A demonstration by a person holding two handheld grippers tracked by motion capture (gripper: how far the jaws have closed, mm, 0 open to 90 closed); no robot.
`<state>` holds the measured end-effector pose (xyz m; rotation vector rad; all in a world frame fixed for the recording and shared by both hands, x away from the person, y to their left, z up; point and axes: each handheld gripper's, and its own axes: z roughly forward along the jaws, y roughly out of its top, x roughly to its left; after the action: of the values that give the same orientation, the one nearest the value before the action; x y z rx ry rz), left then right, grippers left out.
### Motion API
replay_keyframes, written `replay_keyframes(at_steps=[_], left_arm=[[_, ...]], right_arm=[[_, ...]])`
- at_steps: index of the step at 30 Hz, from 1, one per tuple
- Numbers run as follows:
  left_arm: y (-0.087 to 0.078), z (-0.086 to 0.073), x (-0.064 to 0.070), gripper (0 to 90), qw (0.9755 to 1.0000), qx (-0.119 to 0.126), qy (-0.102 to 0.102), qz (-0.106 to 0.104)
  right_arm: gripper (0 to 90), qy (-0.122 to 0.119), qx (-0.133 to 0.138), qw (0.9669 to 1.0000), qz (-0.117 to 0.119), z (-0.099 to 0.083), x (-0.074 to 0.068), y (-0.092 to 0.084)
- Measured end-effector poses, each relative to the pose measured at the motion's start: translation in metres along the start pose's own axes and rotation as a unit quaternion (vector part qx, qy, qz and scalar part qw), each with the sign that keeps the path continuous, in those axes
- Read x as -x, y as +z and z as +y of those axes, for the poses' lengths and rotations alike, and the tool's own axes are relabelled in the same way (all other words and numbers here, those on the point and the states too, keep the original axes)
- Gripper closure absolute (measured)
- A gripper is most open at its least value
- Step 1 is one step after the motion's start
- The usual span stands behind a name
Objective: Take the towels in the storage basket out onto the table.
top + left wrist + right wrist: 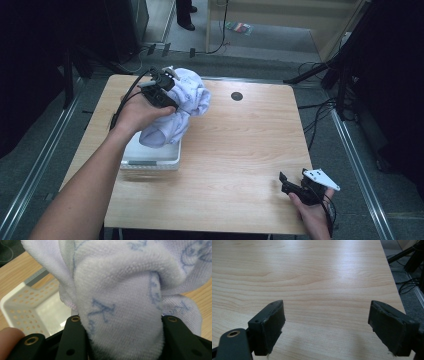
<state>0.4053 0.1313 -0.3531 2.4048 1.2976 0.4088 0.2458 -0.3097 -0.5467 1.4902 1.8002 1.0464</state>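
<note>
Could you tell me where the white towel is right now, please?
The white towel is bunched in the left gripper, held up at the table's far left, its lower end hanging into the white basket.

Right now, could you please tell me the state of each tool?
Left tool: closed on the white towel, held above the white basket.
Right tool: open, holding nothing, over the table.

- Towel (pixel 120 302): runs past the top and right edges of the left gripper view; its lower end sits hidden between the jaws.
- Basket (pixel 150 160): far end covered by the towel and the left hand (pixel 137 114) in the high view.
- Left gripper (pixel 161 90): fingertips buried in towel folds.
- Right gripper (pixel 325 327): body cut off by the bottom edge of its own view.
</note>
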Motion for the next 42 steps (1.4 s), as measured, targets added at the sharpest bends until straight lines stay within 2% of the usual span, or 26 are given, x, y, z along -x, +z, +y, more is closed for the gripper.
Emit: replay_keyframes(at_steps=[11, 23, 42], left_arm=[[0.009, 0.015, 0.022, 58.8, 0.9998, 0.002, 0.014, -0.015], [0.027, 0.035, 0.053, 58.7, 0.9990, -0.001, 0.031, -0.032], [0.059, 0.056, 0.094, 58.3, 0.9977, 0.000, 0.041, -0.054]], right_arm=[[14.0, 0.000, 0.000, 1.0000, 0.001, 0.000, 0.000, 0.000], [14.0, -0.001, 0.001, 1.0000, 0.004, 0.000, 0.000, 0.000], [13.9, 0.001, 0.005, 1.0000, 0.007, 0.000, 0.001, 0.000]])
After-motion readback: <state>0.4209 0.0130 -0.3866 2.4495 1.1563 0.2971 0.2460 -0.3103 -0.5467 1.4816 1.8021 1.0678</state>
